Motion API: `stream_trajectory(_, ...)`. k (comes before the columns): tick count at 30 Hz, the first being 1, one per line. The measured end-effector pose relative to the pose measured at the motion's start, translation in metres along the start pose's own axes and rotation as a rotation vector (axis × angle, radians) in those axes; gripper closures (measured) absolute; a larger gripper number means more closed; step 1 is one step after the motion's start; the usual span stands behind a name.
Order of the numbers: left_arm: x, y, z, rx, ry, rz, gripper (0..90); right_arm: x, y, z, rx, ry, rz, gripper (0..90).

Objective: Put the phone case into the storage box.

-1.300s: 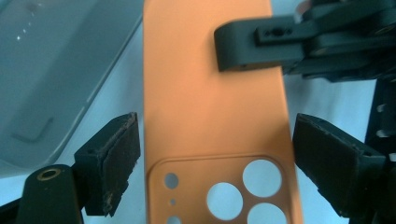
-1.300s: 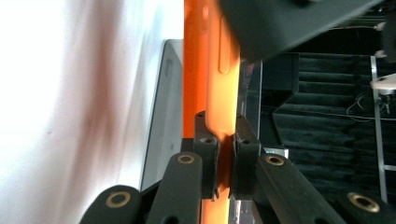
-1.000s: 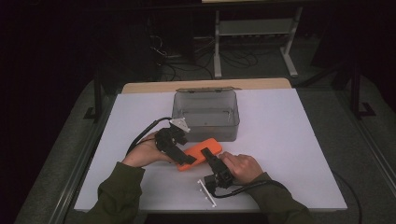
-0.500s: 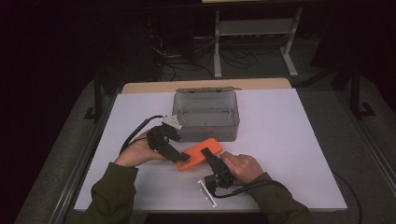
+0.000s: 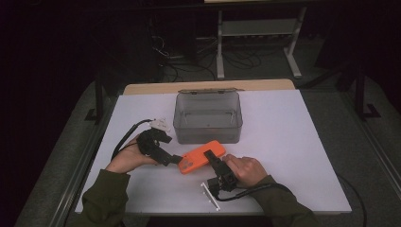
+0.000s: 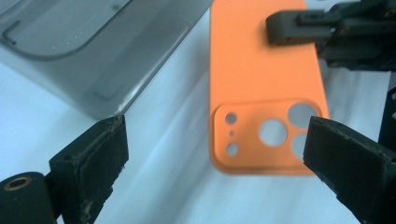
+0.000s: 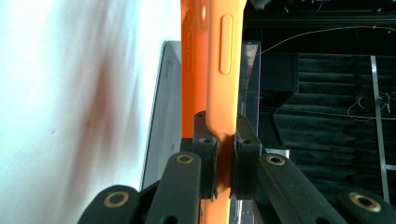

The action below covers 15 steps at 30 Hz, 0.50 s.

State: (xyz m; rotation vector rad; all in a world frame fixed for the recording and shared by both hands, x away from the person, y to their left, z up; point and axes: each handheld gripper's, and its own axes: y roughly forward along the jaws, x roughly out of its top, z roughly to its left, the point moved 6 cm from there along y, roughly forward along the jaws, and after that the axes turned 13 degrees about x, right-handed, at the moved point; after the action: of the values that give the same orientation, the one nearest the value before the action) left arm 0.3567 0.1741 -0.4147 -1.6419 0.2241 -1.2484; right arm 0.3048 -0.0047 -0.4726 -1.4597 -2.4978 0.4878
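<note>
Right gripper [image 7: 224, 186] fingers pinching orange phone case [image 5: 201, 157] edge | left gripper [image 6: 215, 161] fingers spread wide, straddling case's camera end

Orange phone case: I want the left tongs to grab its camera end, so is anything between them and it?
Nothing visible. The left tongs are open with the orange phone case camera end between the jaws; the right tongs clamp the far end.

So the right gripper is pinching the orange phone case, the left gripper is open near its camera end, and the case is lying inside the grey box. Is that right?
Not quite. The orange phone case is not inside the grey box; the high view shows it over the white table, in front of the box. The rest holds: the right gripper is shut on its edge, and the left gripper is open at its camera end.
</note>
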Motion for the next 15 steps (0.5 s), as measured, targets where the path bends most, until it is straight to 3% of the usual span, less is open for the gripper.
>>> stream_trajectory(15, -0.037, -0.006, 0.006, 0.091, -0.025, -0.072, 0.0, -0.001, -0.001, -0.001, -0.006, 0.002, -0.003, 81.8)
